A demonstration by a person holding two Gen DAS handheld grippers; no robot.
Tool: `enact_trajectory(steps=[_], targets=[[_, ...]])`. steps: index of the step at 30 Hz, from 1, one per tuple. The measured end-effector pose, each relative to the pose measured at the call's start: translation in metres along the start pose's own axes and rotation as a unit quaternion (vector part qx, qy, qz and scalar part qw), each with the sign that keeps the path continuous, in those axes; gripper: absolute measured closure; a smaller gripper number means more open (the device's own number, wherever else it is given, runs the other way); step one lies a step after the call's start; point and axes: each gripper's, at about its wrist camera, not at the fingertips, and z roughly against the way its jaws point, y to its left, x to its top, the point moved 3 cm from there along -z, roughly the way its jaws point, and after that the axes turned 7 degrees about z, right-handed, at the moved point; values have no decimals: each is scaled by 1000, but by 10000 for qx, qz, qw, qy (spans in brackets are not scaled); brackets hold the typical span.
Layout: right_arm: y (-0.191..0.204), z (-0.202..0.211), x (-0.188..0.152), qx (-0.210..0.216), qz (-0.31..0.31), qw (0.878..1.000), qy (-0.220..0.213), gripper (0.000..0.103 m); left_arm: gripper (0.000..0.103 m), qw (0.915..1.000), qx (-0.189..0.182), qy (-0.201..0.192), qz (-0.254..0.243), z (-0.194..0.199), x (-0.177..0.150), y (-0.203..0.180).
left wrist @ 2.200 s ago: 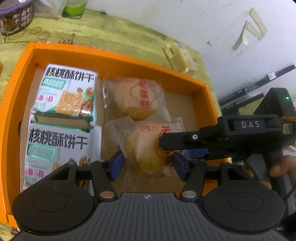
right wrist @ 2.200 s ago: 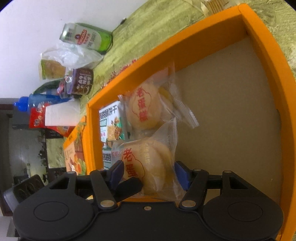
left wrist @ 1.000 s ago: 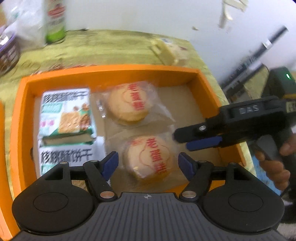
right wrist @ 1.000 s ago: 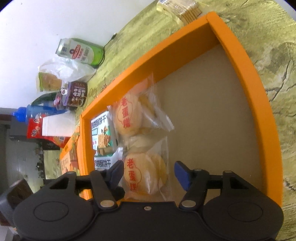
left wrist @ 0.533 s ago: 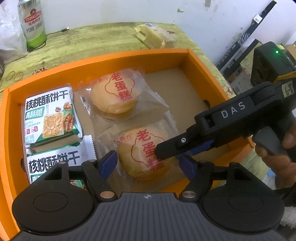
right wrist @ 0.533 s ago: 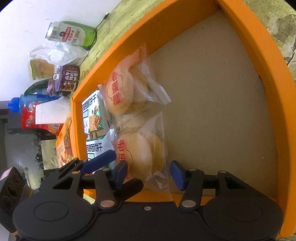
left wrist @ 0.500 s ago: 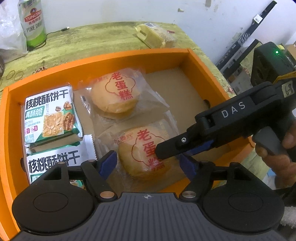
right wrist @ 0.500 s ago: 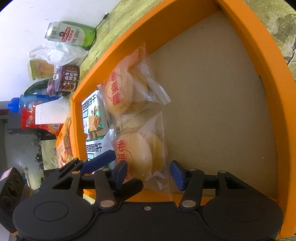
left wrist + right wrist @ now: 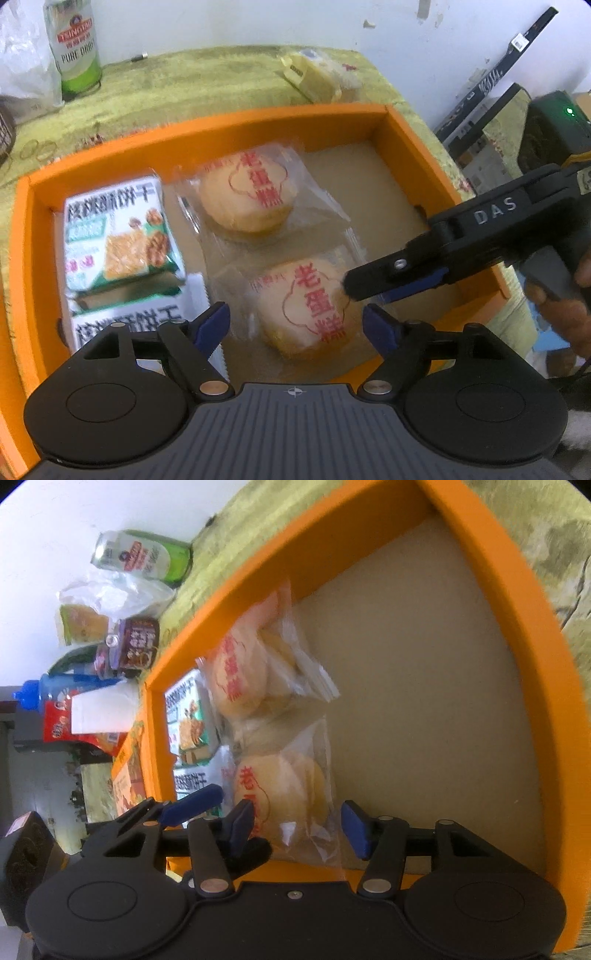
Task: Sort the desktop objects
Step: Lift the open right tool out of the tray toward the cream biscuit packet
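Both grippers now straddle the near clear-wrapped round yellow cake [image 9: 306, 306] in the orange cardboard tray [image 9: 413, 136]; left gripper [image 9: 295, 325] and right gripper [image 9: 297, 821] jaws are opening, pads clear of the wrapper, so it looks freshly placed

Left wrist view looks steeply down from close above the near edge of the orange tray [image 9: 229, 122], facing the far wall and the beer can [image 9: 75, 48]. Right wrist view sits just as close at the tray's [image 9: 517, 602] right side, rolled sideways, looking across toward the clutter on the left. Both share the tray floor and the near wrapped cake [image 9: 310, 306] [image 9: 280, 786], plus probably the same can [image 9: 144, 557]; edges blur.
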Motion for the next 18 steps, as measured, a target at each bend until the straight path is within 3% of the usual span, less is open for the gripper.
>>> enact_trajectory(steps=[5, 10, 18], targets=[[6, 27, 14, -226, 177, 9989, -373, 51, 23, 9995, 28, -233, -205, 13, 21, 0], [19, 28, 44, -701, 622, 9939, -586, 51, 23, 9972, 12, -309, -685, 4, 42, -5], [38, -5, 76, -1370, 1230, 9821, -403, 51, 23, 9922, -211, -106, -1224, -29, 52, -9]])
